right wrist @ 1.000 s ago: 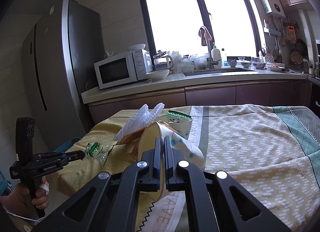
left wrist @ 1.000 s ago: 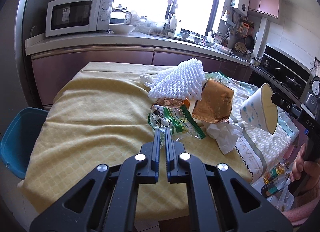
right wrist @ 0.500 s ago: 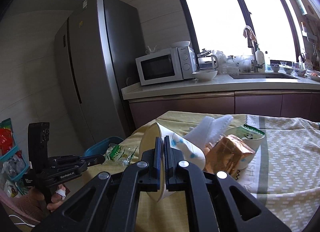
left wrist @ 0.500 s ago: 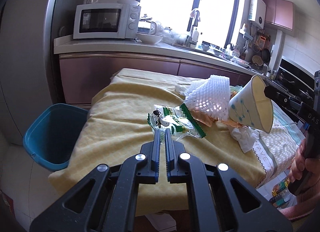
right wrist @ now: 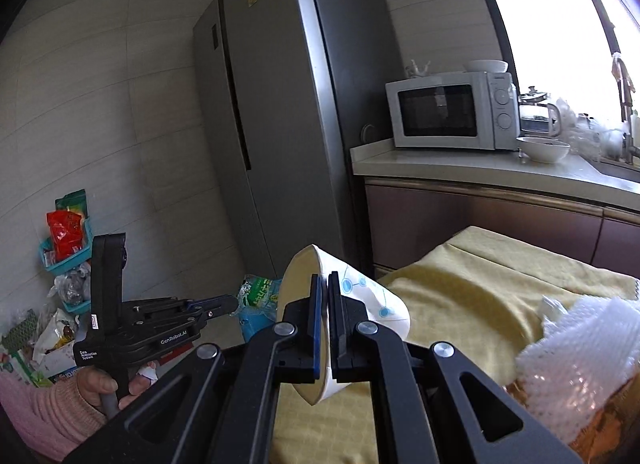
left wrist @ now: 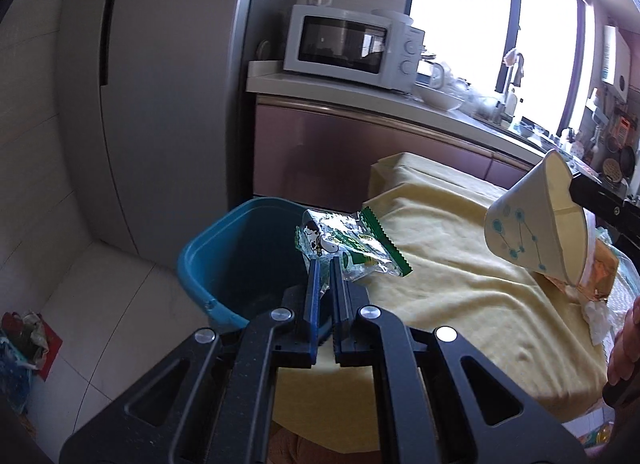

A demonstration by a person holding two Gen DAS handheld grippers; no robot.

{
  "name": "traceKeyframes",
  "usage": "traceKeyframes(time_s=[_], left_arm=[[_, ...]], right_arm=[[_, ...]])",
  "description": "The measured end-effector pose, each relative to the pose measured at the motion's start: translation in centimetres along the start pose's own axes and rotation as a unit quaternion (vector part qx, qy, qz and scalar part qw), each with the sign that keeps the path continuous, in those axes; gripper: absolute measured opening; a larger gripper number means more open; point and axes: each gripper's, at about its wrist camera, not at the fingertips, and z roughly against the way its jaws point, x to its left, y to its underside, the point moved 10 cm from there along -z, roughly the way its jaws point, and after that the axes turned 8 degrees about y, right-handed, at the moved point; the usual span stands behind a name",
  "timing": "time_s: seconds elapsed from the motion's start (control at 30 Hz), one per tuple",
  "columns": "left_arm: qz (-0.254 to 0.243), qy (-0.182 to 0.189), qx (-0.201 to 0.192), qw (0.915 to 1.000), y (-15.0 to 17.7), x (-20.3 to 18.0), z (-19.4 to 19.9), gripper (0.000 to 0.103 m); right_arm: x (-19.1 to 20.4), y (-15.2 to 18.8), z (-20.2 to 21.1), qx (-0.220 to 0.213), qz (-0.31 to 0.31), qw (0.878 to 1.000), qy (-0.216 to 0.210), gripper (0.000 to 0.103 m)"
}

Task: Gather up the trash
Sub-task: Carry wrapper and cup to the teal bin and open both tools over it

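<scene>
Left wrist view | green snack wrapper [left wrist: 352, 248] is pinched by left gripper [left wrist: 325, 264] above blue bin [left wrist: 224, 256], long side lying crosswise | paper cup [right wrist: 344, 324] is pinched by right gripper [right wrist: 324, 284] over the yellow tablecloth [right wrist: 472, 288], tipped sideways, mouth pointing left

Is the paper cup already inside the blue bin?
No, the right gripper holds the paper cup above the table, away from the blue bin.
</scene>
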Motion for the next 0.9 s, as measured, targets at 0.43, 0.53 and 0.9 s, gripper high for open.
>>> traceKeyframes(time_s=[0.43,0.53,0.9], left_arm=[[0.013,-0.06,0.024,0.9978,0.0,6.1,-4.1,0.005],[0.013,-0.064,0.031,0.9974,0.0,6.5,-5.5,0.006],[0.043,-0.059,0.071,0.9948,1.2,7.5,-11.1,0.011]], right_arm=[[5.4,-1.2,-10.9,0.056,0.025,0.997,-0.049,0.002],[5.4,-0.4,-13.1,0.082,0.027,0.996,-0.04,0.002],[4.2,2.6,-18.5,0.181,0.034,0.982,0.031,0.021]])
